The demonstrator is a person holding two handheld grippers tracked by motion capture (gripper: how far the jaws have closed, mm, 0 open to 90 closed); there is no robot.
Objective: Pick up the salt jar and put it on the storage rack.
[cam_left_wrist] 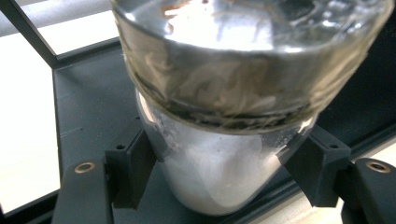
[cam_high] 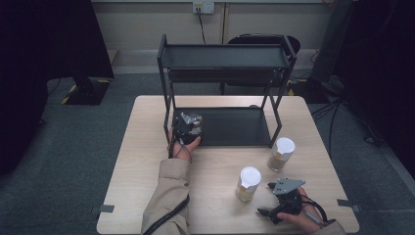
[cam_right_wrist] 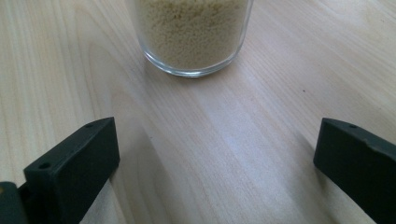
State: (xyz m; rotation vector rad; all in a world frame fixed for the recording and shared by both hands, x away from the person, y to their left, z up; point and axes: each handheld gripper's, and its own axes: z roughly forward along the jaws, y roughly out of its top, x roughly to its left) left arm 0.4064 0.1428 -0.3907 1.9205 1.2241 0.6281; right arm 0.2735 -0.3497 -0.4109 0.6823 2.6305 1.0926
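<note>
Left gripper (cam_high: 188,128) fingers pinch a glass jar (cam_left_wrist: 224,140), held at the rack's (cam_high: 222,58) lower shelf. Placing step, I judge; release comes next. Right gripper (cam_high: 274,200) fingers spread, facing a grain-filled jar (cam_high: 248,184) on the worktop (cam_high: 147,161).

the high view is dim and soft, its corners near black at ten and two o'clock, while the pale table (cam_high: 147,161) catches even overhead light. in the left gripper view the jar (cam_left_wrist: 224,140) is blurred with glare at twelve o'clock. the right gripper view is bright, jaws casting soft shadows.
</note>
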